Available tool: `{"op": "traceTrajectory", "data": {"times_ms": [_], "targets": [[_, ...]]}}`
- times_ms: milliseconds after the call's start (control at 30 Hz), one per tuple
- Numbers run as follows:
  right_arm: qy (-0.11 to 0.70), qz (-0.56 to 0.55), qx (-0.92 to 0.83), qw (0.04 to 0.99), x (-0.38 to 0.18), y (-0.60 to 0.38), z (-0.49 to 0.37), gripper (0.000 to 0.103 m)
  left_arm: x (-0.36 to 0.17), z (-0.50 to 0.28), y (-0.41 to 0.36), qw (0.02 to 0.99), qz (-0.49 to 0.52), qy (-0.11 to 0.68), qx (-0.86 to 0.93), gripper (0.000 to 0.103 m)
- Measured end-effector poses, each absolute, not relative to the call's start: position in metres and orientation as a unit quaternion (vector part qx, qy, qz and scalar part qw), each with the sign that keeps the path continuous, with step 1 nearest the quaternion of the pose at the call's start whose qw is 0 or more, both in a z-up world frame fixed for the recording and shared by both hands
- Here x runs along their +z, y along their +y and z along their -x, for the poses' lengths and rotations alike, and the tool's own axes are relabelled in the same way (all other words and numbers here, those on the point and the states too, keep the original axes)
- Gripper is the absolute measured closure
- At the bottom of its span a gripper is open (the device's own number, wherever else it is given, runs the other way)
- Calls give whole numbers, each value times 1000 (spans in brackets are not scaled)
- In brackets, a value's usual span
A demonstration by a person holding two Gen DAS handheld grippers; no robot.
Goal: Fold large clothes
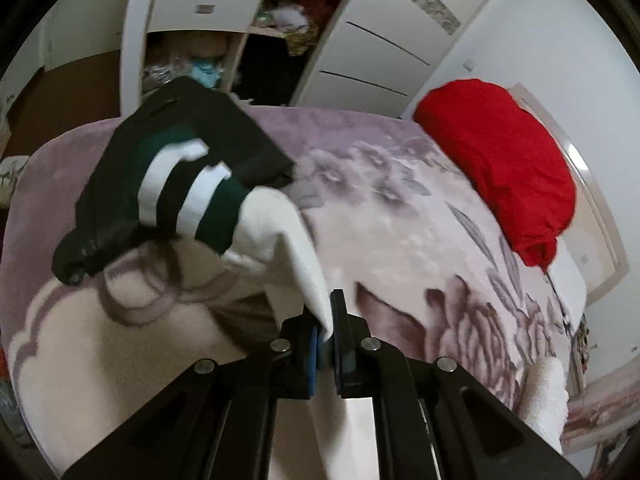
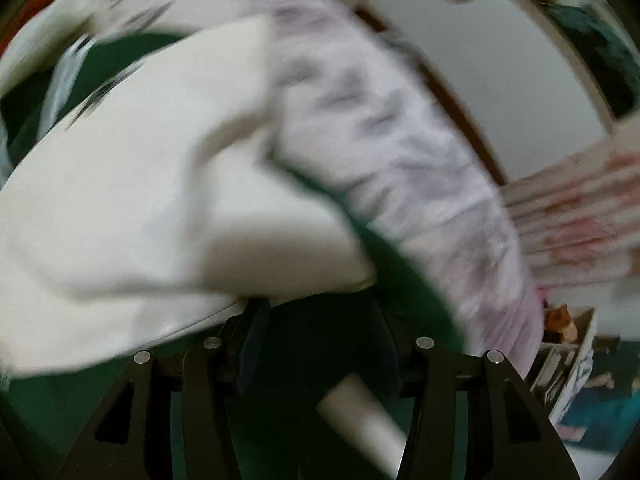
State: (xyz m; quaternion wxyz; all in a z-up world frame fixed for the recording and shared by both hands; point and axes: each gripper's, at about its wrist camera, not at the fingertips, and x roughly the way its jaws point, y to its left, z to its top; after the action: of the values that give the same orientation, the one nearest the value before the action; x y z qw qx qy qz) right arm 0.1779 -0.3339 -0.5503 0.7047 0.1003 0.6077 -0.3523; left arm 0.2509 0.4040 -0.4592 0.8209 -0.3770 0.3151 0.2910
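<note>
The left claw (image 1: 326,332) is pinched nearly closed on a corner of white fabric, the blue pads (image 1: 313,360) pressing the cloth between them. That white corner belongs to the garment (image 1: 192,184), a big top in dark green and black with two white stripes across one part, which rises from the claw and stretches away to the left over the bed (image 1: 400,248). The far end of it lies bunched in a dark heap on the floral blanket, near the bed's far left corner, while the white part is lifted taut toward the claw. A red pillow (image 1: 500,168) sits at the right edge of the bed, well apart from the garment. Behind the bed stands a white wardrobe (image 1: 208,8) with drawers and an open section stuffed with clothes. From the right side the view is badly blurred. The right claw (image 2: 316,336) has its two fingers spread wide, and dark green cloth of the same garment (image 2: 152,184) fills the gap between them; I cannot tell whether that cloth is actually gripped or only lying across the opening. Above it a broad white panel of the garment spreads to the left, edged in green, with the pale flowered blanket (image 2: 400,128) just beside it on the right.
</note>
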Motion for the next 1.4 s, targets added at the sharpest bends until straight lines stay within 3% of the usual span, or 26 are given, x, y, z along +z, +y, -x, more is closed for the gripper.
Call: {"op": "traceTrajectory", "data": {"times_ms": [100, 233, 300, 433, 733, 1033, 1200, 1300, 1333, 1367, 1400], "targets": [[627, -171, -351, 674, -568, -359, -184, 50, -448, -259, 383, 832, 368, 311, 274, 100], [640, -156, -321, 681, -552, -335, -183, 50, -418, -269, 338, 863, 319, 303, 249, 100], [635, -191, -276, 695, -541, -315, -172, 37, -401, -273, 309, 880, 286, 300, 231, 100], [635, -219, -195, 715, -526, -273, -164, 36, -372, -281, 249, 907, 234, 299, 180, 100], [629, -244, -102, 731, -498, -240, -149, 36, -325, -289, 35, 938, 124, 322, -23, 101], [617, -278, -153, 721, -483, -359, -114, 36, -403, -294, -219, 868, 36, 446, -216, 101], [633, -306, -146, 696, -501, -417, -94, 34, -440, -296, -268, 841, -22, 498, -212, 96], [622, -333, -136, 696, -499, -442, -81, 31, -432, -293, -261, 845, -25, 493, -206, 80], [616, -339, -136, 698, -496, -449, -78, 30, -432, -293, -258, 844, -24, 495, -204, 59], [609, -350, -135, 699, -493, -455, -76, 30, -427, -295, -248, 844, -22, 499, -196, 22], [602, -362, -132, 700, -491, -460, -75, 30, -429, -293, -248, 845, -21, 499, -190, 7]]}}
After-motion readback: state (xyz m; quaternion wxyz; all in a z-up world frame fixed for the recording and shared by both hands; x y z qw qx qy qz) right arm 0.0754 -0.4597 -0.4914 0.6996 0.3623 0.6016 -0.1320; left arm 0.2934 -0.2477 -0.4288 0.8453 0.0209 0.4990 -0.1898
